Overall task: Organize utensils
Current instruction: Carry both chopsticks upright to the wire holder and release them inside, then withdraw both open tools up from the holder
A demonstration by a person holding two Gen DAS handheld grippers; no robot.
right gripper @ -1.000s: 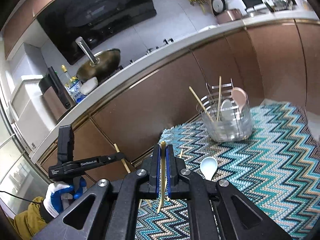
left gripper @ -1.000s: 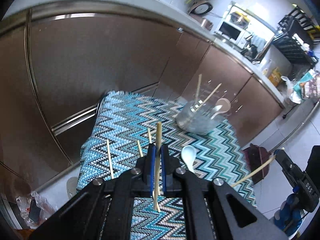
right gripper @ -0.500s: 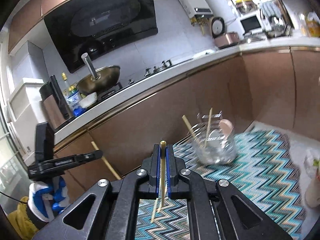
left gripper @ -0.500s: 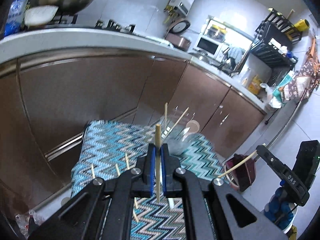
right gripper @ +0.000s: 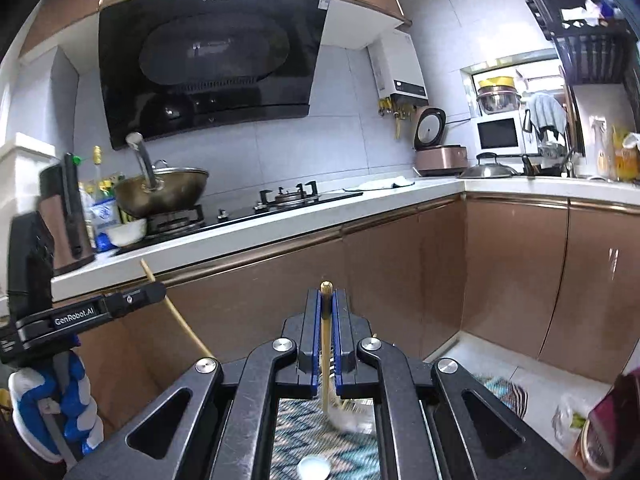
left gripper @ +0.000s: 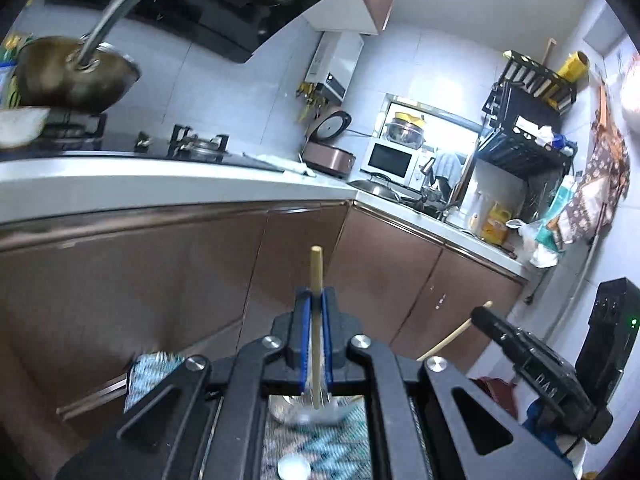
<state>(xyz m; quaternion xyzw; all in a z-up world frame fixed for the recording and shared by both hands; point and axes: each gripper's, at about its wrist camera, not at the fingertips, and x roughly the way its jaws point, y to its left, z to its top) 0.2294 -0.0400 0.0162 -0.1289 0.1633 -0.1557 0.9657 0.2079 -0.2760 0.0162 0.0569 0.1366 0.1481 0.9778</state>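
A wooden chopstick [left gripper: 316,308] is clamped upright between the left gripper's [left gripper: 316,304] fingers, above the glass utensil holder [left gripper: 306,410] on the zigzag cloth [left gripper: 150,376]. Another chopstick [right gripper: 326,344] is pinched by the right gripper's [right gripper: 327,308] fingers.

I've a pale wooden chopstick [left gripper: 316,304] clamped upright in my left tongs, another [right gripper: 326,340] in my right. Below, a blurred clear holder [left gripper: 304,408] sits on the zigzag cloth [left gripper: 320,444].

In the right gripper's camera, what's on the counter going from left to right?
Brass-coloured wok with a metal handle → black gas burner → pink rice cooker with its lid up → white microwave.
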